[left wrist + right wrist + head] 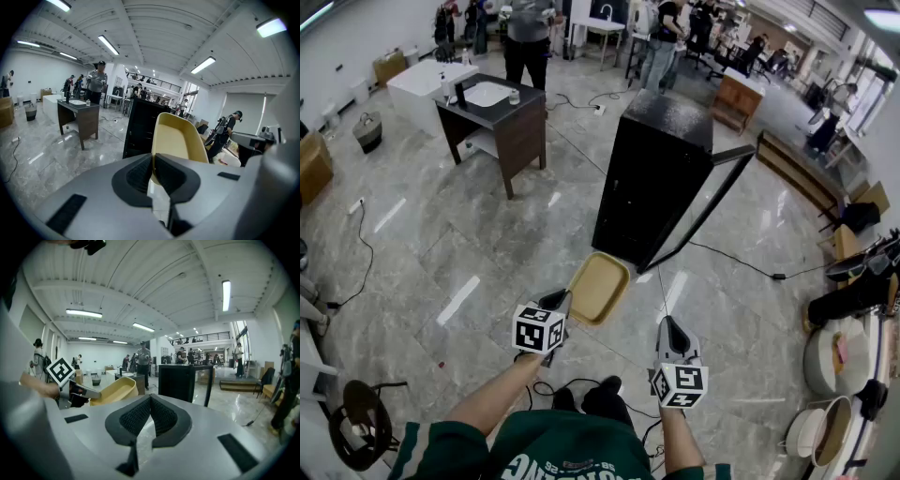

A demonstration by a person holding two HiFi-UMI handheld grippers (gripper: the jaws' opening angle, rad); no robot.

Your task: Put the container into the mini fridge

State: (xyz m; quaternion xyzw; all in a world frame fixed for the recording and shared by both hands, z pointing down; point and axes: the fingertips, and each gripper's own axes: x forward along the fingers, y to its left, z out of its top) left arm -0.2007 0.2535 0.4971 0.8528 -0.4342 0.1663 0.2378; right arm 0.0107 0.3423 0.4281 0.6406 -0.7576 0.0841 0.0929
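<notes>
The left hand-held gripper (pixel 562 304) pinches the container (pixel 600 287) by one rim only, in mid-air short of the mini fridge (pixel 661 178) at 12 o'clock, so it may swivel or slip; the right hand-held gripper (pixel 667 326), pressed together empty, offers no support.

Matt tan plastic container (pixel 598 287), glossy marble-look floor tiles (pixel 487 253), dark wood-look table (pixel 523 141).

An empty tan container (pixel 598 287) hangs tilted in the air, just before the open black mini fridge (pixel 661 178).
</notes>
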